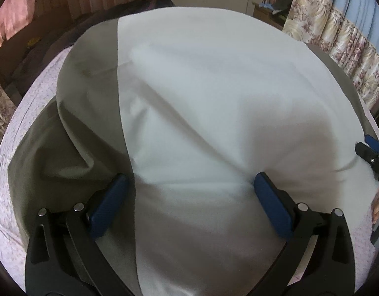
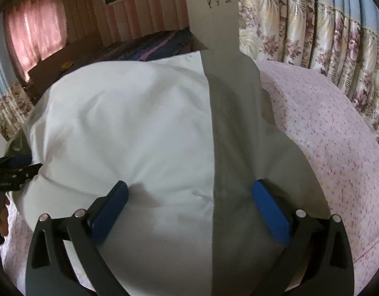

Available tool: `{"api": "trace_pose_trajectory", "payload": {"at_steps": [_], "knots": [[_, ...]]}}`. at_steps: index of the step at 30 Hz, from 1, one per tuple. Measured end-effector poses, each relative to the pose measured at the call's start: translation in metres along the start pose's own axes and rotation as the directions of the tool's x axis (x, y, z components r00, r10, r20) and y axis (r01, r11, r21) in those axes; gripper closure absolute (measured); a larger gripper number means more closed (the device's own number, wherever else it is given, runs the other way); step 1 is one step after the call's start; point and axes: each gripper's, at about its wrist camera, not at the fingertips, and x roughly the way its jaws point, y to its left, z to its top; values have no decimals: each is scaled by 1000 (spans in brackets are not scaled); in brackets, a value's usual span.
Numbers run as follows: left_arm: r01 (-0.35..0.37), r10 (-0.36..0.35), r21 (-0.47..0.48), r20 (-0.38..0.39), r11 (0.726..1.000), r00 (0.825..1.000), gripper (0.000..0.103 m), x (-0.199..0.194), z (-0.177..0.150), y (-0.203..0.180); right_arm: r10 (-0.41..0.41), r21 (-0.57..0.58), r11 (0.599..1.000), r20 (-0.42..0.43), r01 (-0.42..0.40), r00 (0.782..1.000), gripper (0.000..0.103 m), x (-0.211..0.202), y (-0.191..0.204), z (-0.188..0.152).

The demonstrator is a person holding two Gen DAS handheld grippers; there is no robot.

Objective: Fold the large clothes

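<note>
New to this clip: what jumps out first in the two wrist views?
A big white and grey cloth fills the middle of both views, spread over a bed with a pink flowered sheet. The left gripper and right gripper each hang over its near part with blue pads wide apart and nothing pinched. Flowered curtains line the far right of the room.

Ahead of each wide-spread claw, left claw [image 1: 190, 180] and right claw [image 2: 189, 187], the white and grey garment [image 1: 214, 98] covers the bed [image 2: 337, 135], bare only outward, with curtains [image 2: 312, 37] beyond.
</note>
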Motion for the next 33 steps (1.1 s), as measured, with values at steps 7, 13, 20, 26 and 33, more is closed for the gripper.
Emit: {"api": "trace_pose_trajectory", "payload": {"at_steps": [7,13,20,26,33], "knots": [[7,-9,-62,-36,998,999,3,-26,3,3,26,169,983,243,-68,970,2,-84,-35,-1],[17,-7,-80,127,997,992,3,-76,-5,-13,73,410,898,215,-157,974,2,-96,-80,-26],[28,-25,-24,105,999,994,3,-70,-20,-53,69,461,882,88,-102,994,2,-70,-79,-57],[80,-77,-33,73,996,994,3,-51,-23,-69,106,472,873,62,-123,992,2,-64,-75,-67],[120,-116,-81,60,989,992,3,-36,-20,-69,138,451,880,52,-147,989,2,-53,-66,-67]]}}
